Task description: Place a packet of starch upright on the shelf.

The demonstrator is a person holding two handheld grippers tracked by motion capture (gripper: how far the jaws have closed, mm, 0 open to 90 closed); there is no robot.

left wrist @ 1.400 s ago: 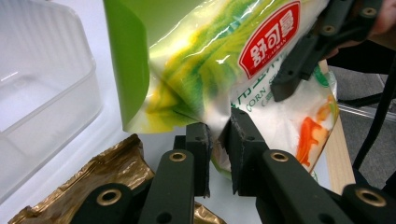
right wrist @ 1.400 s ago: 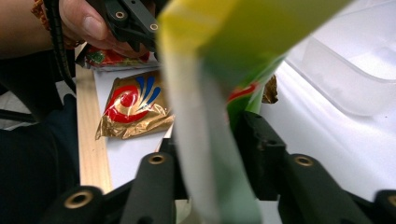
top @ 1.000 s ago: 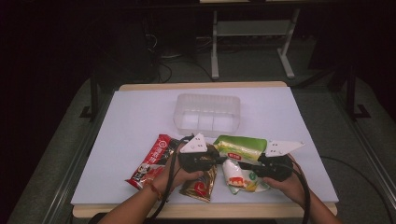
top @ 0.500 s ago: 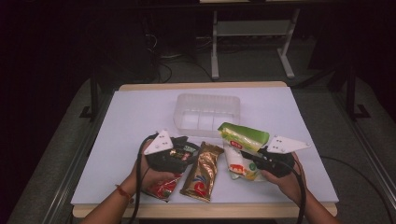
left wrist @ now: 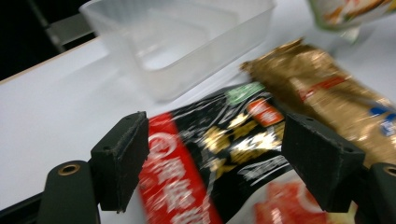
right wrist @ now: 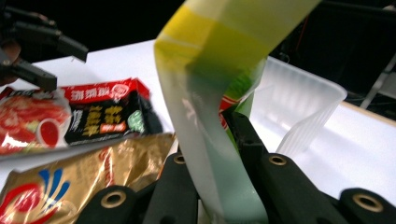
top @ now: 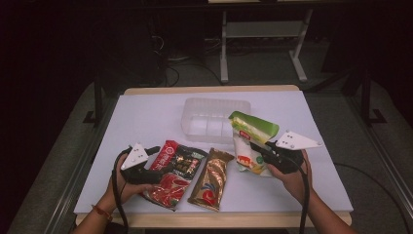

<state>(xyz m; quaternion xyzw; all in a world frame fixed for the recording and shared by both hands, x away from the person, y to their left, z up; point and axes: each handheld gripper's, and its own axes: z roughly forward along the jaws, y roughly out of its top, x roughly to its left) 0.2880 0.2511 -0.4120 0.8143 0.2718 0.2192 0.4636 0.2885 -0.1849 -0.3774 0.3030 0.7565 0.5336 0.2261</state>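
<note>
While the green-and-yellow packet hangs off the tabletop near its right front part, the right gripper is clamped on it, the jaws pinching the packet's lower body so that its green top rises toward the far edge and leans over the near right corner of the clear plastic container. In the right gripper view the packet stands between the closed jaws, with the container's ribbed wall just beyond and to the right of it. That is the relation the next move likely turns on: the container lies straight ahead of the right gripper, toward the far edge, and the packet's long axis already points roughly that way, so a short carry forward would probably bring it over the opening. The right hand is clearly the nearer one to the container. Toward the front left part of the tabletop, the left gripper is spread wide, its jaws standing either side of the red-and-black packet without, as far as the blurred left gripper view lets me judge, touching it. Between the two grippers the gold packet lies flat, its long axis running from the front edge toward the container.
</note>
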